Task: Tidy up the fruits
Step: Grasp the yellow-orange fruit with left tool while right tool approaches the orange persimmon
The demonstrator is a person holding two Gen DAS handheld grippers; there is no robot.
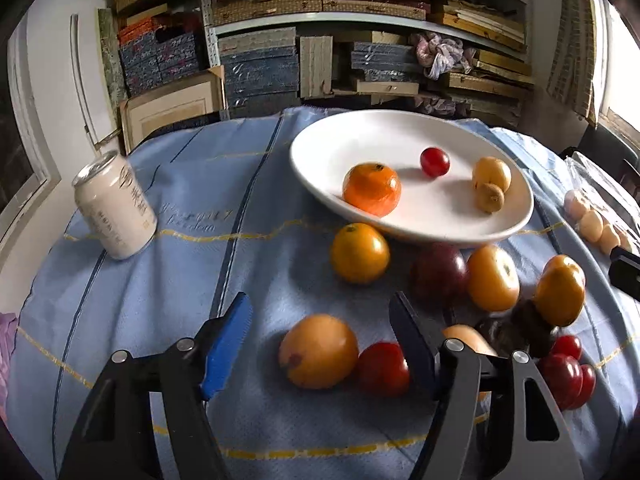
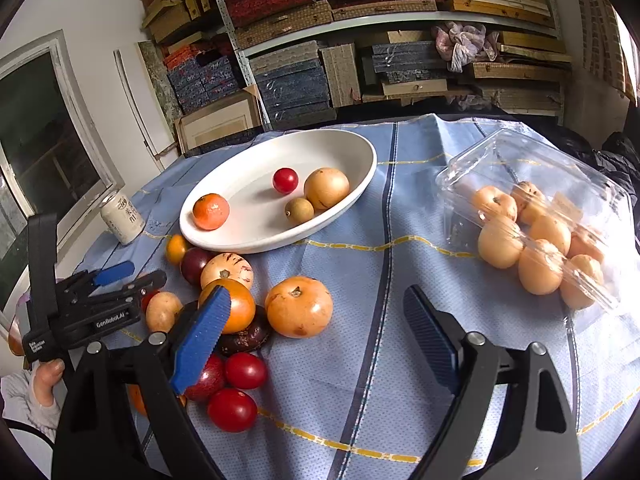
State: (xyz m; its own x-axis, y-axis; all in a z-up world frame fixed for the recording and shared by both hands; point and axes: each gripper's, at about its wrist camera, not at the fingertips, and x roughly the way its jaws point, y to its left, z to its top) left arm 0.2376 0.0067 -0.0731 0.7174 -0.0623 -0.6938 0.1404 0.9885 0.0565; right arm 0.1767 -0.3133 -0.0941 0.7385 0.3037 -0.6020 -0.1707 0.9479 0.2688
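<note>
A white oval plate point(image 1: 380, 136) point(image 2: 240, 184) holds a mandarin point(image 1: 372, 189), a cherry tomato point(image 1: 434, 162), a tan round fruit point(image 1: 492, 173) and a small brown one point(image 1: 490, 197). Loose fruit lies on the blue cloth in front of it. My left gripper point(image 1: 319, 304) is open over a yellow-orange fruit point(image 1: 318, 350) and a red tomato point(image 1: 382, 368); both lie between its blue pads point(image 1: 226, 346), untouched. My right gripper point(image 2: 316, 294) stands open above the cloth, near an orange fruit point(image 2: 298, 306), and holds nothing. The left gripper point(image 2: 138, 276) also shows at the left of the right wrist view.
A white drink can point(image 1: 116, 204) point(image 2: 122, 218) stands at the left of the table. At the right lies an open clear clamshell box point(image 2: 480, 168) with several pale round fruits. Several tomatoes, dark fruits and orange fruits crowd the near left. Shelves of stacked boxes fill the back wall.
</note>
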